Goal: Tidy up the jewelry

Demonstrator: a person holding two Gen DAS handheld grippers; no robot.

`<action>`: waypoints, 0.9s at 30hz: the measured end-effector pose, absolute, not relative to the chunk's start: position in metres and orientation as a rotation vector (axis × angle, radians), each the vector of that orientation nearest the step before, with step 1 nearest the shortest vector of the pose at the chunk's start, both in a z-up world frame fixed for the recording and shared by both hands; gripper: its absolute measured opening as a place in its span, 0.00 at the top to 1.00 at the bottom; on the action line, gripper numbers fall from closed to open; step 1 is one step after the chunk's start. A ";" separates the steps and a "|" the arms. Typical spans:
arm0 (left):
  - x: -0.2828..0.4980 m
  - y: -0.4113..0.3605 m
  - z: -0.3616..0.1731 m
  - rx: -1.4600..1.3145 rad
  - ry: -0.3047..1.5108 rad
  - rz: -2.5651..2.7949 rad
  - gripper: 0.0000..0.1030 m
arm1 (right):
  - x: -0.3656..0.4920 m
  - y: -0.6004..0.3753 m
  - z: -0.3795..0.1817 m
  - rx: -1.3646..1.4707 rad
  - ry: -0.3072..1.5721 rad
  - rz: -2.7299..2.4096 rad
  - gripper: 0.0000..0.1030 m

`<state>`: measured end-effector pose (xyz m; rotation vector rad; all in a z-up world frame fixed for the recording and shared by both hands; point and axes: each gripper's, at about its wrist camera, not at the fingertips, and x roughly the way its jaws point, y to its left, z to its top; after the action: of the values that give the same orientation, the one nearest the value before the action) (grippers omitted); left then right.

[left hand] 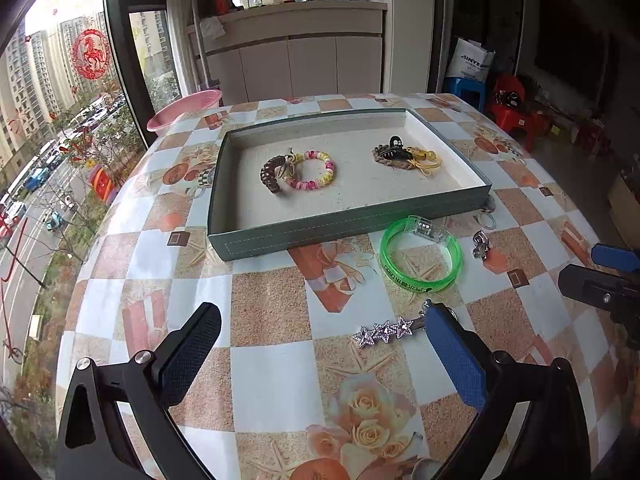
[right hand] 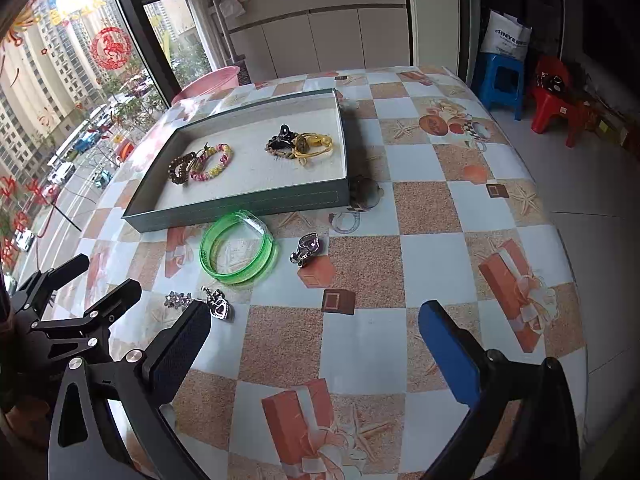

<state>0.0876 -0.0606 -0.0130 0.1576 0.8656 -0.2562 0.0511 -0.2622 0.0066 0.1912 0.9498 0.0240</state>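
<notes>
Tray (left hand: 280, 236): grey-green, shallow, mid surface (left hand: 272, 380).
In tray, left: brown coil tie (left hand: 272, 174) touching pink-yellow bead bracelet (left hand: 316, 170).
In tray, right: black hair clip (left hand: 394, 152) over braided band and yellow cord.
Outside tray, near front edge: green bangle (left hand: 420, 254); silver charm (left hand: 480, 244) just beside.
Star clip (left hand: 384, 332): flat on surface, one end behind blue pad.
Left claw (left hand: 320, 354): wide, empty.
Right claw (right hand: 314, 344): wide, empty, over bare checks.
Far left edge: pink basin (left hand: 186, 110).
</notes>
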 end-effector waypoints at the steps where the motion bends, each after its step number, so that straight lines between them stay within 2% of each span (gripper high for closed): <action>1: 0.086 -0.062 -0.015 0.162 0.872 -0.264 0.00 | 0.049 -0.264 0.005 0.192 0.953 0.019 0.00; 21: 0.080 -0.075 -0.045 0.153 0.943 -0.301 0.00 | 0.035 -0.285 -0.028 0.177 1.014 -0.027 0.00; 27: 0.085 -0.092 -0.052 0.233 0.936 -0.325 0.00 | 0.044 -0.285 -0.036 0.184 1.036 -0.031 0.00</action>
<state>0.0850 -0.0917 -0.0519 0.2330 0.9364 -0.3254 0.0441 -0.2853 -0.0357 0.1840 1.0357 -0.0308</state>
